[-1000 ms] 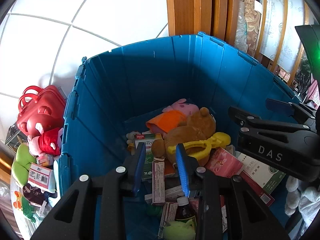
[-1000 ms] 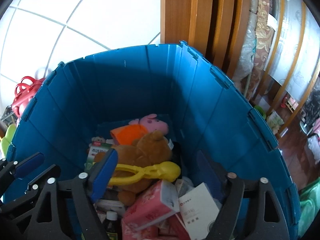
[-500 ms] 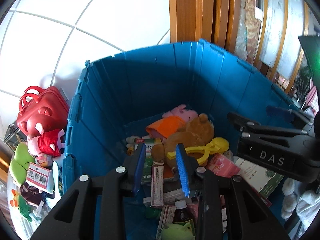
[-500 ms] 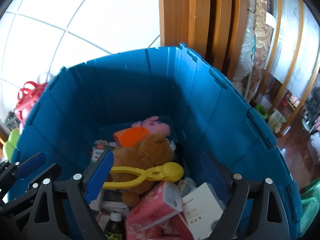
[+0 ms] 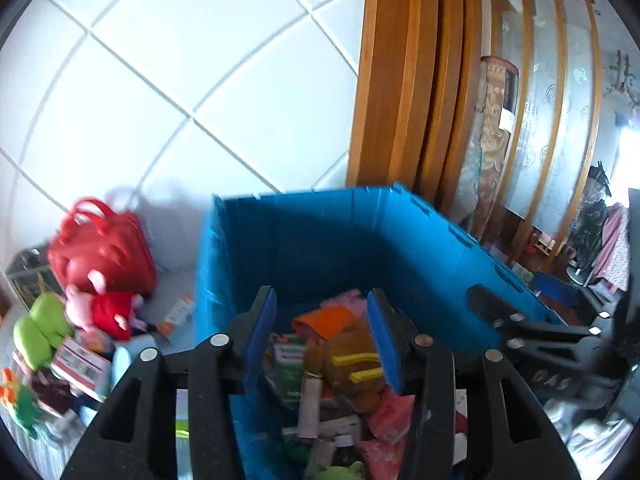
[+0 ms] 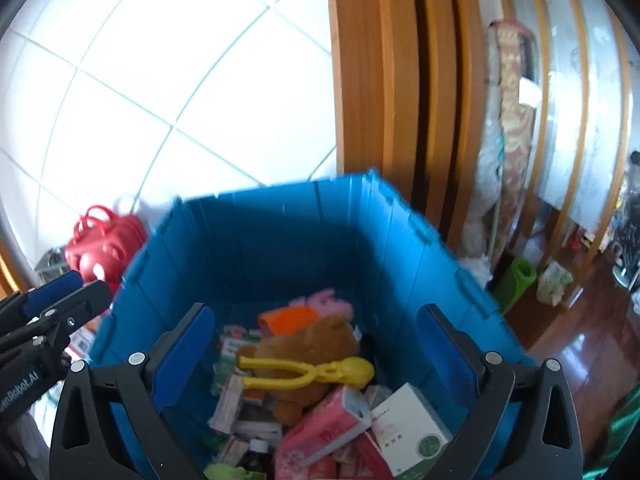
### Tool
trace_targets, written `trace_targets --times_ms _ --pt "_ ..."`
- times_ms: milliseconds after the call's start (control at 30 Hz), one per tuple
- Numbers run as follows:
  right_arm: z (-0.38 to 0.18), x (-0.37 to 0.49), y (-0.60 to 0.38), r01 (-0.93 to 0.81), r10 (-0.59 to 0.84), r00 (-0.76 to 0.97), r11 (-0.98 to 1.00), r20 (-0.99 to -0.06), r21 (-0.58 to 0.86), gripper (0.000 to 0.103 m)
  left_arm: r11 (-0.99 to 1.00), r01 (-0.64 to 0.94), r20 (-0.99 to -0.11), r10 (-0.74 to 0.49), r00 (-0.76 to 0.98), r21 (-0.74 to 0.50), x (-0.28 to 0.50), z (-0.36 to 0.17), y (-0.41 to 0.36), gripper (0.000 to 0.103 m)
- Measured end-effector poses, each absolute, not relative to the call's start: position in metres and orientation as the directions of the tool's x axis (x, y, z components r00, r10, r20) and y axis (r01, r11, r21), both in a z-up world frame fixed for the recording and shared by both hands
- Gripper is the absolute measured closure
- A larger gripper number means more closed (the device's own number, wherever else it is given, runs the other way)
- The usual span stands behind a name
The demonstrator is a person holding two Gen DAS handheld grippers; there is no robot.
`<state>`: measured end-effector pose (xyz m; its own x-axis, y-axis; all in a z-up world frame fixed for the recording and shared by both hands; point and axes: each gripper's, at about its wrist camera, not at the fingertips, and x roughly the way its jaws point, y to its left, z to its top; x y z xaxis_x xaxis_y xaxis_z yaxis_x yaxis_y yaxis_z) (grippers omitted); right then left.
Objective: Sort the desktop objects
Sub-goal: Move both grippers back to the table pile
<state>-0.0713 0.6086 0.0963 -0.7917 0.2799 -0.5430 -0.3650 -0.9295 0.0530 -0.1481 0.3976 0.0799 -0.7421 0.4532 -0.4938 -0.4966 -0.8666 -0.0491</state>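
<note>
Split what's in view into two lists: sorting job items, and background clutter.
Job: blue crate; brown teddy bear; yellow clamp toy; pink tissue pack; white box; red toy case.

Background: wooden door frame; white tiled wall; green roll.

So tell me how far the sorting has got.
Done: the blue crate already holds a teddy, yellow tongs, boxes and a bottle. In hand: nothing; the left gripper and right gripper have just been opening, empty, above it. Left: the red bag, pig plush and boxes beside the crate.
</note>
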Motion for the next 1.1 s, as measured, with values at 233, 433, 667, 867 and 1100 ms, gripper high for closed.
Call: trace_targets --times_ms 233,433,667,867,1100 --pt "0.134 -0.040 0.564 -0.309 0.247 -0.878 -0.947 -0.410 0.090 0.000 -0.893 -0.449 -0.404 0.417 -0.815 -0.016 -0.120 0.087 0.341 0.038" --pt "0.142 -0.032 0.502 -0.226 0.176 -0.923 -0.967 -0.343 0.114 0.000 -0.923 -0.384 -0.331 0.365 -0.870 -0.010 -0.107 0.087 0.273 0.035" --pt "0.134 -0.044 0.406 -0.092 0.056 -0.953 -0.990 -0.297 0.107 0.000 -0.946 -0.315 -0.348 0.320 -0.881 -0.071 -0.116 0.073 0.178 0.034" --pt "0.117 -0.060 0.325 -0.023 -0.005 -0.969 -0.994 -0.249 0.110 0.000 -0.971 -0.231 -0.422 0.238 -0.875 -0.069 -0.136 0.039 0.096 0.034" --pt "0.054 -0.113 0.262 0.069 -0.138 -0.913 -0.980 -0.385 0.187 0.000 -0.983 -0.164 -0.597 0.183 -0.781 -0.087 -0.159 -0.045 0.010 0.034"
